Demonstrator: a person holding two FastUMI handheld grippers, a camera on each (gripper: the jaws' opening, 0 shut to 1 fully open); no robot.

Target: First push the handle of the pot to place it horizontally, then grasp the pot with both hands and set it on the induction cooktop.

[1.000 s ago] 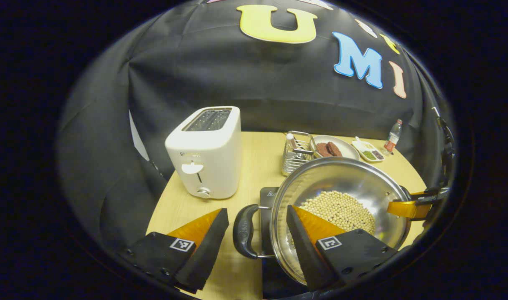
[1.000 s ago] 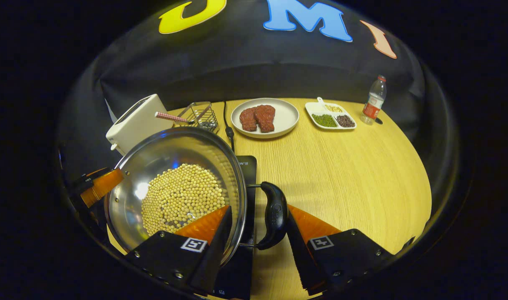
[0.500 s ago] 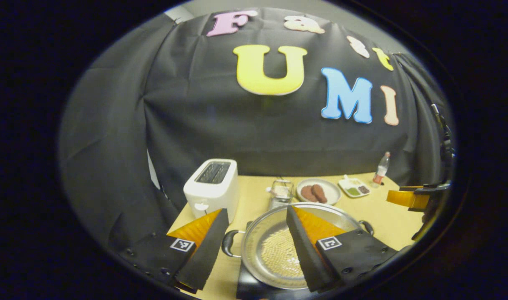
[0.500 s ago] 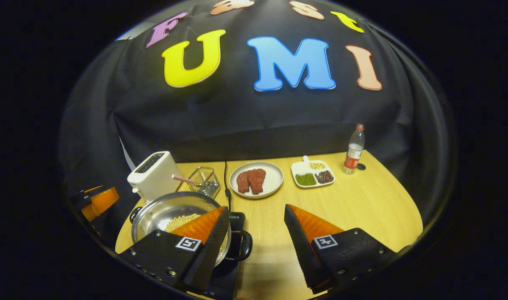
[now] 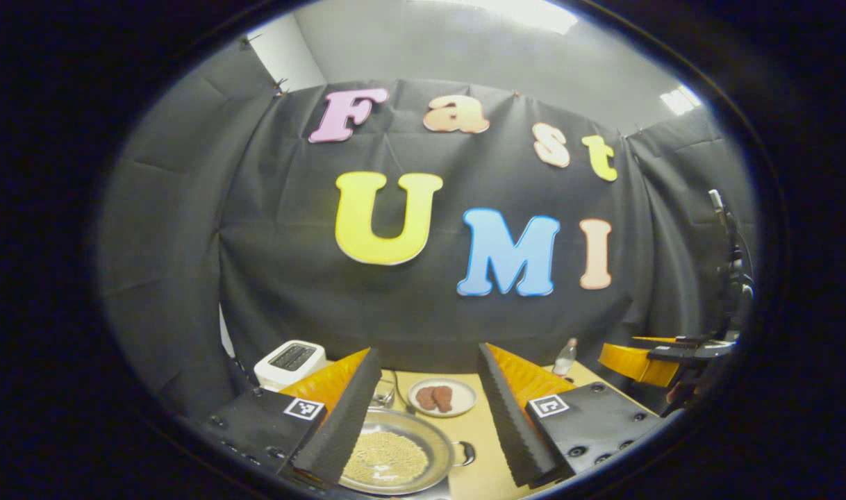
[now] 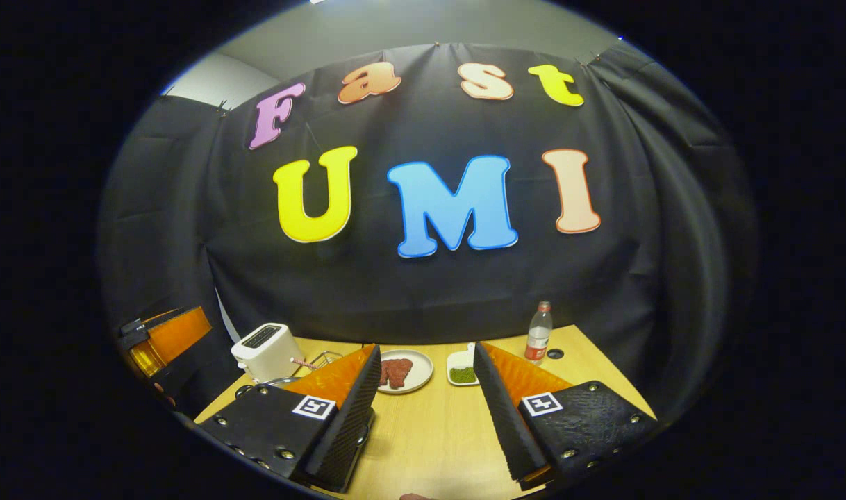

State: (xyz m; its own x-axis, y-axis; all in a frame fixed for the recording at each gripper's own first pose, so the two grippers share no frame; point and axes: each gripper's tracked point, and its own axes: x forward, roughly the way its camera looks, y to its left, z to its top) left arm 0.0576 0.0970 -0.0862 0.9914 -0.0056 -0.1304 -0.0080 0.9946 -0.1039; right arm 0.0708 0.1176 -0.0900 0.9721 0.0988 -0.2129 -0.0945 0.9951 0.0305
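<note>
The steel pot [image 5: 388, 455], with pale beans inside, stands on the table far below my left gripper [image 5: 428, 351]. One black side handle [image 5: 467, 453] points right. A dark strip of the induction cooktop [image 5: 438, 494] shows under the pot's near rim. My left gripper is open and holds nothing. My right gripper [image 6: 427, 347] is also open and raised high above the table [image 6: 430, 430]. In the right gripper view a sliver of the pot's rim [image 6: 284, 380] shows behind the left finger. The other gripper [image 5: 638, 361] hangs at the right of the left gripper view.
A white toaster [image 6: 267, 351] stands at the back left, with a wire basket [image 6: 317, 361] beside it. Behind the pot are a plate of meat [image 6: 403, 370], a divided dish [image 6: 462, 368] and a water bottle [image 6: 538, 332]. The left gripper [image 6: 169, 340] hangs at the left.
Both grippers have let go of the pot's handles and risen well above the table, tilting up toward the wall. The pot stays down on the cooktop.
</note>
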